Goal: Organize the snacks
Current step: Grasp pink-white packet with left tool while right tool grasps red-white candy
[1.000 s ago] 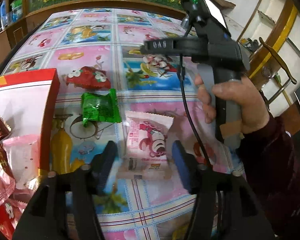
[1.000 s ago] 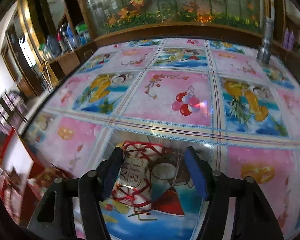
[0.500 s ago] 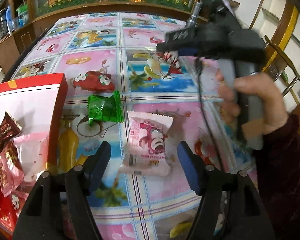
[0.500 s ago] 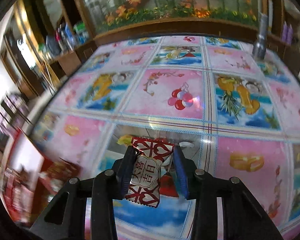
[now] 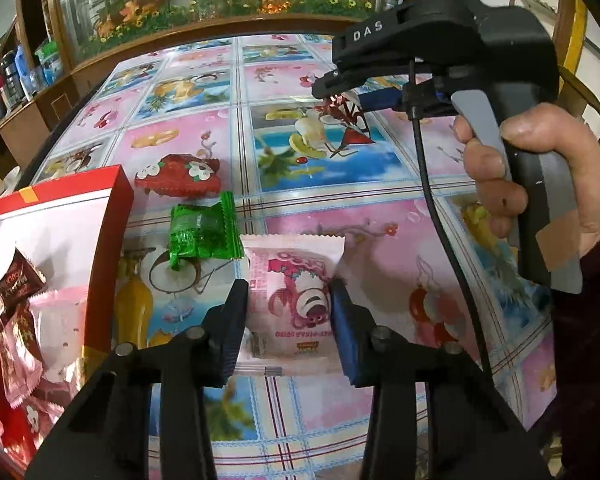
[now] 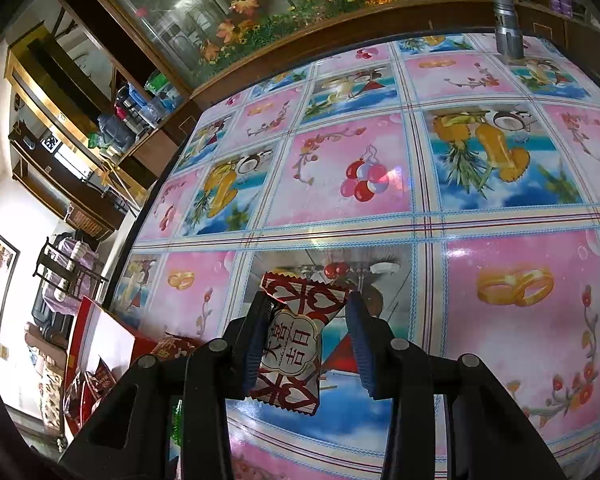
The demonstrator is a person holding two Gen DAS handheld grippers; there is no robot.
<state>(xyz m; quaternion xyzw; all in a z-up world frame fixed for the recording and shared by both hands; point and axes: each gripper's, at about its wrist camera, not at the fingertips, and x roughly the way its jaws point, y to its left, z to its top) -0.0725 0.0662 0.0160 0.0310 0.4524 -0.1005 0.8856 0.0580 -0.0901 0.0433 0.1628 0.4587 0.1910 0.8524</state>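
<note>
The red box (image 5: pixel 116 196) is sitting at the edge of the surface (image 5: pixel 380 240), and some snacks are already lying inside it, so part of the tidying looks done. Four snacks are still outside the box. The left tongs (image 5: pixel 290 320) are closing on the pink bear snack (image 5: pixel 296 300), and both pads are pressing its sides while it is still lying on the surface, just beside the box. The right tongs (image 6: pixel 306 344) are squeezing the red and white candy (image 6: pixel 296 344) and holding it up in the air, far from the box on the other side of the pink bear snack. A hand (image 5: pixel 540 184) is holding the handle of those right tongs. The green candy (image 5: pixel 204 232) is lying very near the box wall, and the red flower snack (image 5: pixel 176 174) is lying just behind the green candy, also near the box. I am guessing these two are waiting for their turn. The box is cut off at the side of both pictures, so I cannot tell how full it is. The snacks inside are piled up, so counting them is hard.
</note>
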